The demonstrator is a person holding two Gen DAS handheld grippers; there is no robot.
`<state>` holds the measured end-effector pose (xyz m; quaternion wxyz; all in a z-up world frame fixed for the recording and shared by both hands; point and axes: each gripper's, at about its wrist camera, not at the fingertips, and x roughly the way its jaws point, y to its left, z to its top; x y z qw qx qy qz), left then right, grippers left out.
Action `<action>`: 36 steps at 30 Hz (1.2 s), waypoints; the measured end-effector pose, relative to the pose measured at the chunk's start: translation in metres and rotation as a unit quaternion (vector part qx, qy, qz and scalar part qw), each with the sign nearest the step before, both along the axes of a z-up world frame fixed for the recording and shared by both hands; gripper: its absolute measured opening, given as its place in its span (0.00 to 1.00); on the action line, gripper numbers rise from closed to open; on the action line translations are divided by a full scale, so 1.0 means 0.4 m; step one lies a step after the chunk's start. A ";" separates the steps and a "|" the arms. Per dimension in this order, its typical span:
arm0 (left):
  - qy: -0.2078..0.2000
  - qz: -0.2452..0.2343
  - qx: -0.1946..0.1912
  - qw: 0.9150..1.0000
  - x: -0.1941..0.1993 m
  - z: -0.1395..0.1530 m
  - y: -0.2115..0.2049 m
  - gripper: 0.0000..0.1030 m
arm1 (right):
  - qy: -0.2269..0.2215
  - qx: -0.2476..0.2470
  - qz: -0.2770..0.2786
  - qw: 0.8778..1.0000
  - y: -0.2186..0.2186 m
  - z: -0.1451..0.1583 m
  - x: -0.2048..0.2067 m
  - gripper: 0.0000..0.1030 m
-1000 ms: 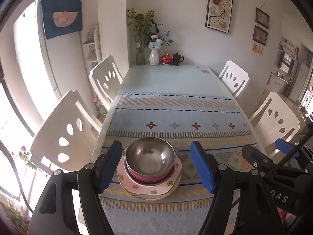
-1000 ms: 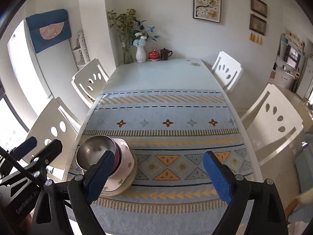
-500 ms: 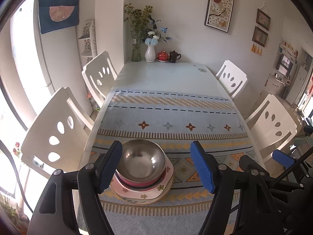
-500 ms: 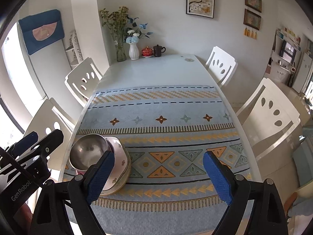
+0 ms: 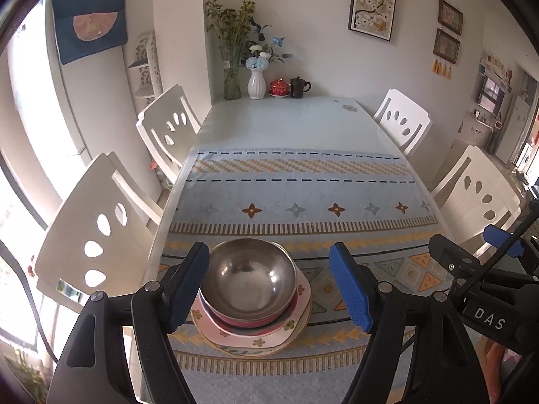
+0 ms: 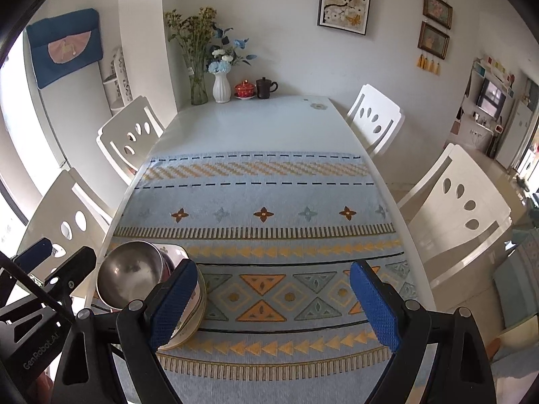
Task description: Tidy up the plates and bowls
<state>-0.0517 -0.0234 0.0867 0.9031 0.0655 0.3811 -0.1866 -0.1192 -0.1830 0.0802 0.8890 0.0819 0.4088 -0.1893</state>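
Observation:
A steel bowl point(image 5: 249, 276) sits in a pink bowl point(image 5: 251, 321) on a pink flowered plate point(image 5: 286, 331), all stacked near the table's front left corner. My left gripper point(image 5: 268, 252) hovers at the stack with its jaws opening. The bowl shows between the blue pads, close to the left pad point(image 5: 187, 286), and neither pad presses on it. My right gripper point(image 6: 273, 269) stands open over bare patterned cloth to the right of the stack. In the right wrist view the steel bowl point(image 6: 131, 276) lies beyond the left pad point(image 6: 171, 303), with the left gripper point(image 6: 50, 269) beside it.
A patterned cloth point(image 6: 262, 215) covers the near half of the white table point(image 5: 286, 118). Two vases point(image 5: 256, 82), a red lidded pot point(image 5: 279, 87) and a dark mug point(image 5: 299, 87) stand at the far end. White chairs point(image 5: 94, 235) line both long sides.
Both grippers have drifted slightly over the near end of the table, and the stack now sits closer to the left pad in the left wrist view. The stack has not moved.

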 end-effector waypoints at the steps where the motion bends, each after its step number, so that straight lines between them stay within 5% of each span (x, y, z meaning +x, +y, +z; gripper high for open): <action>1: 0.001 -0.002 -0.002 1.000 0.002 -0.002 0.001 0.70 | 0.003 0.002 0.001 1.000 0.001 -0.004 0.003 0.88; 27: -0.001 0.003 0.011 1.000 0.042 -0.020 0.018 0.70 | 0.023 0.003 0.015 1.000 0.051 -0.038 0.052 0.88; 36: 0.029 0.009 0.026 0.999 0.070 -0.038 0.022 0.70 | 0.028 0.003 0.016 0.999 0.060 -0.047 0.064 0.88</action>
